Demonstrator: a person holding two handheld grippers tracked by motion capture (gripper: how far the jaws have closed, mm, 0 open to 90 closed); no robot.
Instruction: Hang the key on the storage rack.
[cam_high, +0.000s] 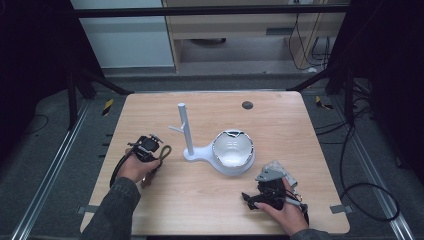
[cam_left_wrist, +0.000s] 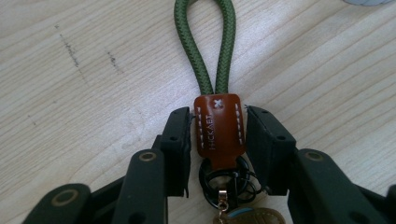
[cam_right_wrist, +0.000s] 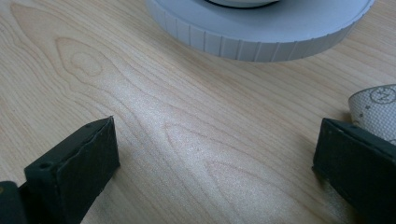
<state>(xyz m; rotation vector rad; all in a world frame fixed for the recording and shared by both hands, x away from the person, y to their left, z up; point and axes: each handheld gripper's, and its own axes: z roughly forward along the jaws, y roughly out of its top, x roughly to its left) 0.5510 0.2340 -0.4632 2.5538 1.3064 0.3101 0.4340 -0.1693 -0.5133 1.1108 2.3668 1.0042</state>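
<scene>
1. Pale wood-grain counter (cam_high: 210, 200) with rounded corners stands on dark grey carpeted floor (cam_high: 45, 150), with a round black grommet (cam_high: 247, 105) near its far edge.
2. Beyond the counter, a light wooden cabinet (cam_high: 240, 30) and loose black cables (cam_high: 320, 50) sit against the back of the room; a black frame bar (cam_high: 200, 11) crosses overhead.
3. A white stand (cam_high: 186, 131) with an upright post and side peg rises ahead of both grippers, its base joined to a white bowl-shaped dish (cam_high: 233, 151).
4. The left gripper (cam_left_wrist: 217, 140) rests low on the counter, jaws narrowed around a brown leather tab (cam_left_wrist: 219, 128) of a keychain; slight gaps show on each side, so contact is uncertain.
5. A green cord loop (cam_left_wrist: 205, 46) runs forward from the tab, lying on the counter; black rings (cam_left_wrist: 226, 179) lie behind it between the jaws.
6. The right gripper (cam_right_wrist: 215, 158) sits with its jaws spread wide, holding nothing, bare wood between them; the dish's ribbed base (cam_right_wrist: 261, 37) lies ahead.
7. A pale speckled cloth (cam_right_wrist: 373, 109) lies just beside its right-hand jaw.
</scene>
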